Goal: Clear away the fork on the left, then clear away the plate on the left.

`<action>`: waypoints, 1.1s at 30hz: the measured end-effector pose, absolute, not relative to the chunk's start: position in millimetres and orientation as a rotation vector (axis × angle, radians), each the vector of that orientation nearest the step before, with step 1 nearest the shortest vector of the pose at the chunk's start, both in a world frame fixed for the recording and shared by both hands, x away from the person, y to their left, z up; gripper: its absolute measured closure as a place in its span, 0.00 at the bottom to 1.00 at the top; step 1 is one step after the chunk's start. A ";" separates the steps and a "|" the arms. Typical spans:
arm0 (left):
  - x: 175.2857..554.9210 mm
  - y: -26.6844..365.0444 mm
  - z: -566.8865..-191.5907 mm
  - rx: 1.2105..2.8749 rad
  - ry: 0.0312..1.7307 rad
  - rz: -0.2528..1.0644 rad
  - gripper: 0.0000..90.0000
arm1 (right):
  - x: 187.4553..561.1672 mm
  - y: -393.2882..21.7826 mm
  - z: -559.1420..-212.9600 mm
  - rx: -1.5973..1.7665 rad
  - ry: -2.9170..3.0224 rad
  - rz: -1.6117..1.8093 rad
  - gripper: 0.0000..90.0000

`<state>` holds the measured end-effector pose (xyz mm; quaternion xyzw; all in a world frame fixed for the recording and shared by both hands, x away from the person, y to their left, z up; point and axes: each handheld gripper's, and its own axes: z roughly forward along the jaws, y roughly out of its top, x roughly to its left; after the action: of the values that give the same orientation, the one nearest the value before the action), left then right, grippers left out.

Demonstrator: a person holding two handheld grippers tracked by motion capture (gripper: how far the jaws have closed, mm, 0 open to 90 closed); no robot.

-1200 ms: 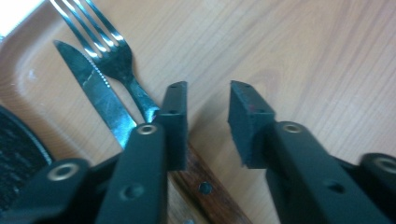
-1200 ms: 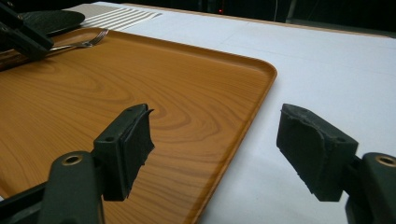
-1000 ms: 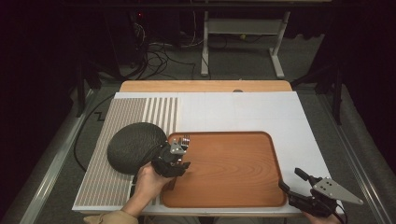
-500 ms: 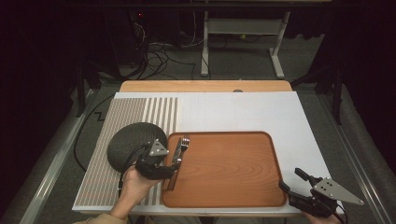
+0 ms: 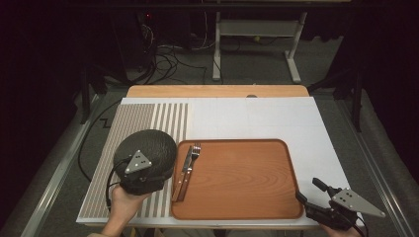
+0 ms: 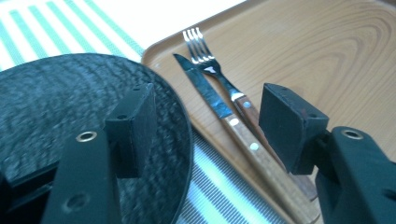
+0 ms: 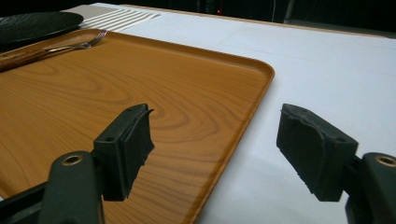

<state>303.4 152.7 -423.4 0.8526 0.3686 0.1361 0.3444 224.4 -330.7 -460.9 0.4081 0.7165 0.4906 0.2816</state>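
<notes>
Both utensils (image 5: 187, 165) on tray (image 5: 247, 197) now, left tool (image 6: 205, 116) newly spread, empty, back over plate (image 5: 158, 143).

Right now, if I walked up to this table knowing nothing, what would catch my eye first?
Probably the big wooden tray in the middle of the white table, with a knife and fork lying side by side along its left edge. Just left of it, a dark round plate rests on a striped mat, with the left gripper hanging open above it. The right gripper, also open, waits at the tray's near right corner.
</notes>
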 end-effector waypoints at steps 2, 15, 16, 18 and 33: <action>298.8 162.0 -422.2 2.173 0.954 0.376 0.38 | 224.6 -330.5 -461.0 1.098 1.919 1.315 0.30; 283.4 204.0 -423.9 2.010 0.993 0.411 0.38 | 223.3 -331.5 -460.9 1.102 1.912 1.311 0.30; 282.0 207.8 -424.4 1.999 1.004 0.407 0.38 | 222.8 -331.9 -460.9 1.107 1.909 1.312 0.30; 278.6 216.7 -426.0 1.969 1.017 0.414 0.38 | 222.3 -333.6 -461.2 1.114 1.902 1.312 0.30; 255.5 267.6 -446.7 1.816 1.110 0.445 0.38 | 220.0 -336.0 -460.8 1.128 1.878 1.304 0.30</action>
<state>255.5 267.6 -446.7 0.7394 0.4518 0.1813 0.4650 220.0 -336.0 -460.8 0.4232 0.7047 0.4892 0.2916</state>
